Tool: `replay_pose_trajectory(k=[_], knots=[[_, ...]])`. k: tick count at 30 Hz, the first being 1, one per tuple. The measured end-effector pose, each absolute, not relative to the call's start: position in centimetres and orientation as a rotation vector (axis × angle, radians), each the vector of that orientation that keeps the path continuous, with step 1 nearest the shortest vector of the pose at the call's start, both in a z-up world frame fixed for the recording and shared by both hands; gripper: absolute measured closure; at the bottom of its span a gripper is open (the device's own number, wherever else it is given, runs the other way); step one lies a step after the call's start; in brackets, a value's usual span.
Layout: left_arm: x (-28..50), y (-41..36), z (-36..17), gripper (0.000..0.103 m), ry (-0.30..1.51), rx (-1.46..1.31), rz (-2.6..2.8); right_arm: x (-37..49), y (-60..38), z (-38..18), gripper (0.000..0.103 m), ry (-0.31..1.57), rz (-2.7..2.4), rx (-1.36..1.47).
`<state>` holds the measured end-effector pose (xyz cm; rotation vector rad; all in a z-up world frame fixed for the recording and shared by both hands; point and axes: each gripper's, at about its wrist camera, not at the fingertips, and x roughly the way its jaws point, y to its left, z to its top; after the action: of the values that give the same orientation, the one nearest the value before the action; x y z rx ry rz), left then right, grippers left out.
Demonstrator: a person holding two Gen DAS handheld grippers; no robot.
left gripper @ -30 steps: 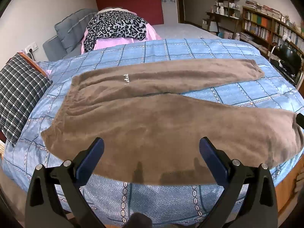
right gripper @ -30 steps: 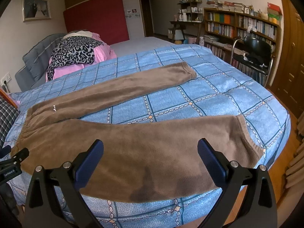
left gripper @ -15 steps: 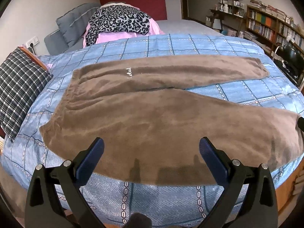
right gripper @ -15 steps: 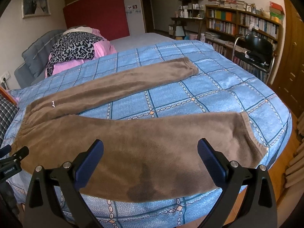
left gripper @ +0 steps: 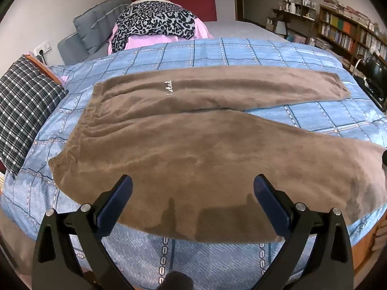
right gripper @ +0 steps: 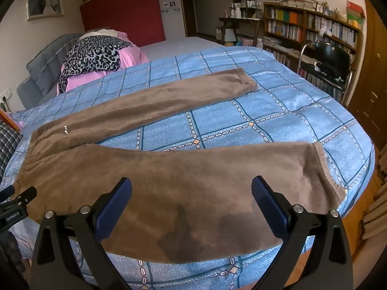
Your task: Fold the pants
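Left gripper above the near leg of the pants, jaws spread wide, holding nothing. Right gripper likewise, jaws wide apart and empty over the same leg nearer its cuff. One pair of brown pants, flat on the blue checked bed, two legs splayed apart, waistband to the left. Small white lettering on the hip, unreadable. One plaid pillow, cut off at the left edge.
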<state>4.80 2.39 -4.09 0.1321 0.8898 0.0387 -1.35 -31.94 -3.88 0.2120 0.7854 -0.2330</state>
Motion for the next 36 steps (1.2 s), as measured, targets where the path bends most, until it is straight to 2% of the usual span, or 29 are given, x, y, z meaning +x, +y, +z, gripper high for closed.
replay_pose_trajectory(k=[10,23,36], knots=[[7.1,3.7,-4.6,0.002,0.896,0.116,0.062,0.1,-32.2,-4.6,0.005,0.748,-0.248,0.196],[9.1,5.1,-6.7,0.002,0.956,0.089,0.052,1.6,-31.8,-6.4,0.005,0.793,-0.239,0.169],[16.4,13.7,-6.1,0.002,0.921,0.016,0.203,4.0,-32.0,-7.3,0.005,0.819,-0.237,0.162]])
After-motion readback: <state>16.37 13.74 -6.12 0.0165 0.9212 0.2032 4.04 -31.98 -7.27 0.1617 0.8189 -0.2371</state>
